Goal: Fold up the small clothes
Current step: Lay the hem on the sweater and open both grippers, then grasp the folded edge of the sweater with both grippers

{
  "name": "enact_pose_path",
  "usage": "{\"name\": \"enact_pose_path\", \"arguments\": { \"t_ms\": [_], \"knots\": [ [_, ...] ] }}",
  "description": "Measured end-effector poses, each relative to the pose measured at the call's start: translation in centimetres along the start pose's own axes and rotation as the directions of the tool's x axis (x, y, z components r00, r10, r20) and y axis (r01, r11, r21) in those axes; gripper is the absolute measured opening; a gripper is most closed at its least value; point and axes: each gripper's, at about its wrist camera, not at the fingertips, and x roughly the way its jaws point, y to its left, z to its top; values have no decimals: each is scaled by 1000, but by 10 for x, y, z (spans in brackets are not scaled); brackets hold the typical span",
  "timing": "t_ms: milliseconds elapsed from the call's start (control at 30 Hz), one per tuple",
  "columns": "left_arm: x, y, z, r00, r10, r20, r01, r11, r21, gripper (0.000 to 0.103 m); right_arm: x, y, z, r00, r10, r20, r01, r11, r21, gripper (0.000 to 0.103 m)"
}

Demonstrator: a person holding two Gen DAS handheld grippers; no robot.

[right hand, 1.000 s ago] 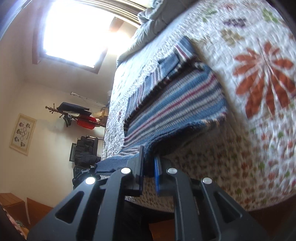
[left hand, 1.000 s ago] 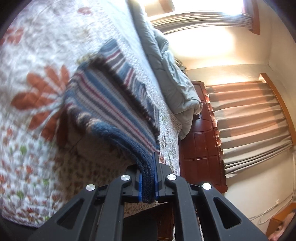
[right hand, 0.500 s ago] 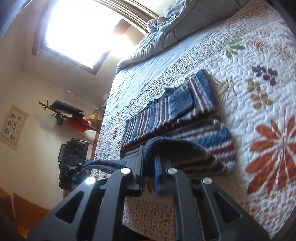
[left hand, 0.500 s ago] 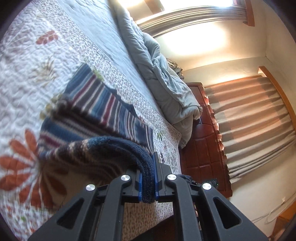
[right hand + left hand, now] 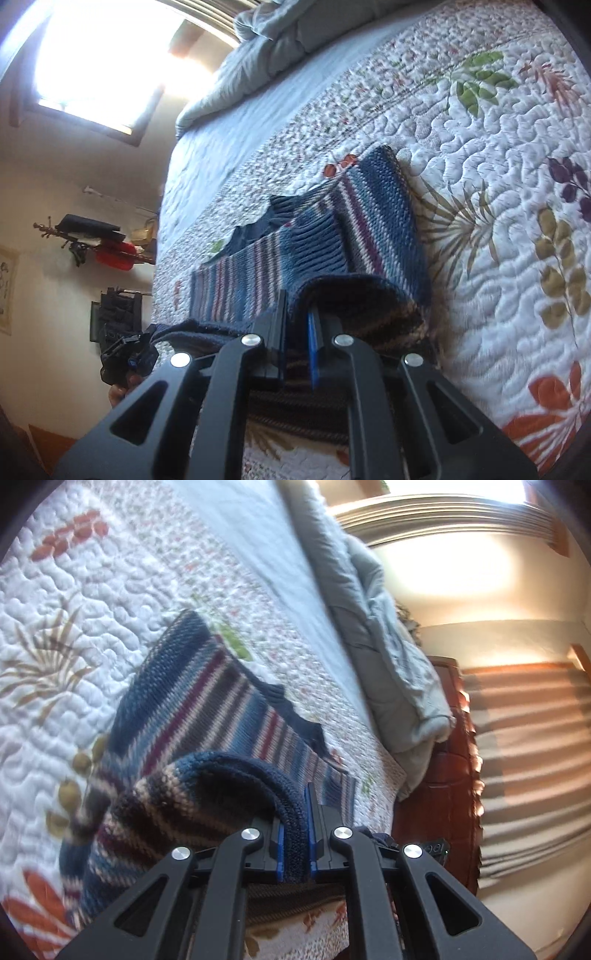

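Sweater (image 5: pixel 207 709) lies on quilt (image 5: pixel 74 602), duvet (image 5: pixel 391 627) heaped behind it

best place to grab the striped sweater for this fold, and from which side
Grip the thick navy ribbed hem of the striped sweater, one corner each, coming from the near bed edge. The left gripper and right gripper are pinched on that band now; it looks firmer than the loose striped knit, and lifting it arches the near half over the part lying flat on the quilt.
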Motion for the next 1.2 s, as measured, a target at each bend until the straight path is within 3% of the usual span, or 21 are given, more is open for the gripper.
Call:
{"name": "enact_pose_path", "arguments": {
  "t_ms": [200, 267, 333, 367, 600, 667, 800, 1000, 1133, 1167, 1200],
  "knots": [
    [32, 24, 23, 998, 48, -33, -49, 998, -30, 11, 38, -18, 23, 999, -22, -44, 23, 1000, 12, 13],
    [37, 25, 25, 997, 49, -52, -50, 999, -21, 27, 45, -23, 25, 997, -11, -74, 11, 1000, 7, 20],
    [35, 25, 26, 998, 45, -53, -46, 999, -9, 44, 46, -26, 27, 997, -1, -79, 1, 1000, 0, 41],
    [33, 24, 26, 998, 49, -48, -48, 999, 4, 46, 45, -26, 27, 997, 2, -76, -3, 1000, -10, 43],
    [14, 0, 31, 994, 105, -15, -101, 984, 150, 52, 23, -27, 38, 998, 21, -56, -25, 997, -79, 43],
    [17, -8, 37, 990, 141, -14, -135, 969, 206, 58, 20, -26, 42, 998, 8, -60, -14, 995, -103, 43],
    [34, -15, 49, 969, 246, -26, -226, 926, 303, 59, 29, -25, 46, 996, -30, -90, 17, 990, -143, 43],
    [77, 1, 58, 913, 388, -127, -321, 875, 361, 60, 55, -30, 53, 990, -78, -115, 59, 985, -160, 43],
    [82, -2, 56, 908, 392, -146, -301, 855, 424, 60, 68, -30, 53, 987, -95, -132, 70, 981, -183, 43],
    [82, -2, 55, 906, 398, -143, -304, 848, 434, 55, 69, -29, 51, 986, -98, -134, 71, 978, -195, 42],
    [82, -2, 55, 903, 407, -138, -311, 841, 442, 48, 68, -27, 50, 986, -100, -133, 71, 975, -212, 34]
  ]
}}
